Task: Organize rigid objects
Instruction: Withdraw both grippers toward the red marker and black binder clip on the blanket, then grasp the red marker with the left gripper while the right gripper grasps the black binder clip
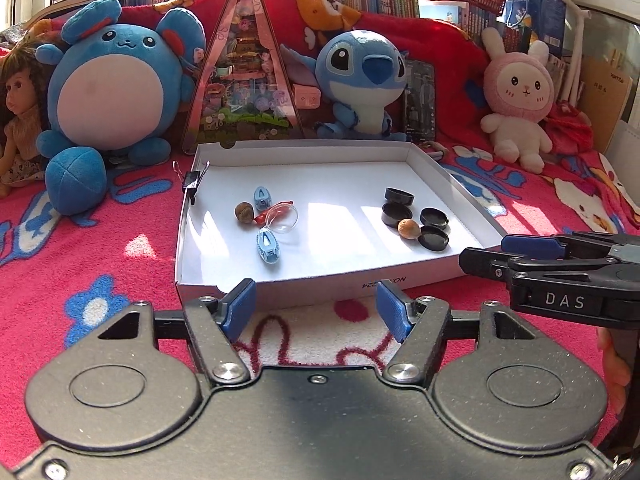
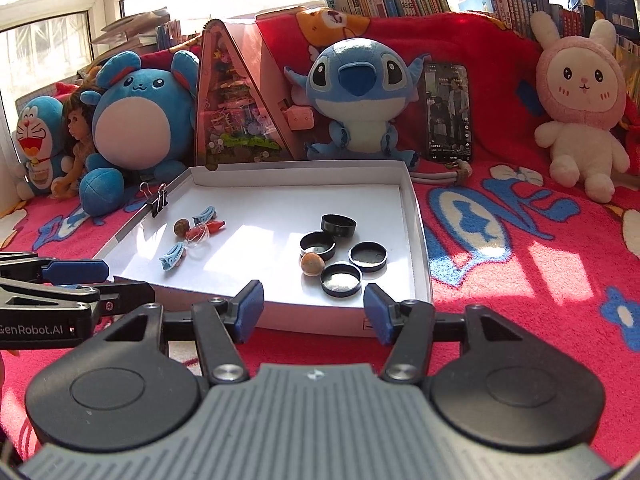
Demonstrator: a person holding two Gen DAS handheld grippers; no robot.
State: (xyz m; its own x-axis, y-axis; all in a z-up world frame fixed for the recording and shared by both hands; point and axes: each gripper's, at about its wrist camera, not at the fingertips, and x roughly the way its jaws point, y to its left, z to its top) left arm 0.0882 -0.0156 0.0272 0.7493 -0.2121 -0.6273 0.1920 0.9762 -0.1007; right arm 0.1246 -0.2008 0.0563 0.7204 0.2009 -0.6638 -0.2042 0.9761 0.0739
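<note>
Red patterned blanket (image 1: 120,248), white tray (image 1: 320,284), plush toys (image 1: 116,96)

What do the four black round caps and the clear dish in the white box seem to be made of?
The black round caps look like hard plastic, perhaps metal: smooth, slightly glossy rims, and light glints inside one. The clear dish looks like glass or clear plastic: see-through, with bright highlights on its rim. The white box looks like matte cardboard.

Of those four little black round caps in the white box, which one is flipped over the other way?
The black cap farthest back, nearest the Stitch plush. It shows a closed, flat top, while the other three lie open side up, showing their hollow insides.
</note>
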